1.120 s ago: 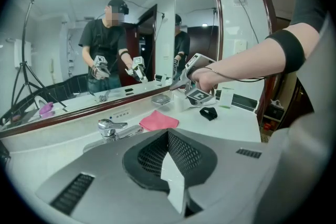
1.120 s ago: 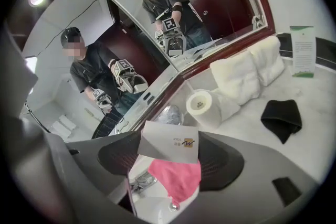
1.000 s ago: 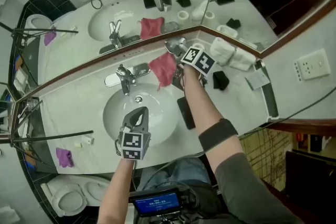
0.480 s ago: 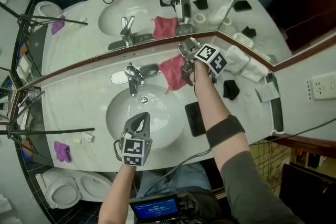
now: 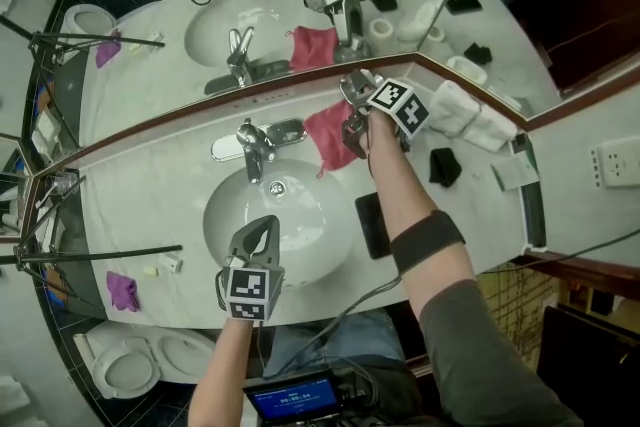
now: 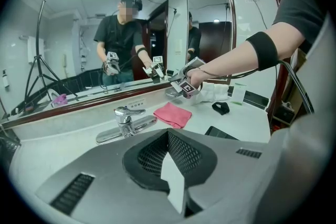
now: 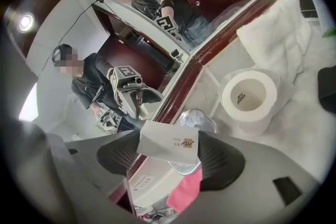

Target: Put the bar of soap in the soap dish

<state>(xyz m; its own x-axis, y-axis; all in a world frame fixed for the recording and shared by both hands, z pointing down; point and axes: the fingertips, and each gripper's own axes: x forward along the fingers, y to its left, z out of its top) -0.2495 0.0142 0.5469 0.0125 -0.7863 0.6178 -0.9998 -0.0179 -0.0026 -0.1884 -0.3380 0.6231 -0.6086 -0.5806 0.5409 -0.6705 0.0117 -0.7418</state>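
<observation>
A white wrapped bar of soap (image 7: 168,143) spans the gap between the pads of my right gripper (image 7: 169,153), which is shut on it. The jaws have just been opening a little, with the bar still between them. Right behind and below the bar sits the shiny metal soap dish (image 7: 197,119), against the mirror's wooden ledge. In the head view my right gripper (image 5: 352,120) is at the back of the counter, right of the pink cloth. The dish (image 6: 173,93) also shows in the left gripper view. My left gripper (image 5: 263,230) hangs shut and holds nothing over the basin's front.
A chrome faucet (image 5: 255,145) stands behind the white basin (image 5: 300,245). A pink cloth (image 5: 325,127) lies beside it. A toilet paper roll (image 7: 248,96) and folded white towels (image 5: 470,115) sit right of the dish. A flat black slab (image 5: 373,225) and a small black object (image 5: 443,165) lie on the counter.
My right gripper has edged toward the mirror and a little lower with the soap. My left gripper has shifted slightly over the basin, still shut.
</observation>
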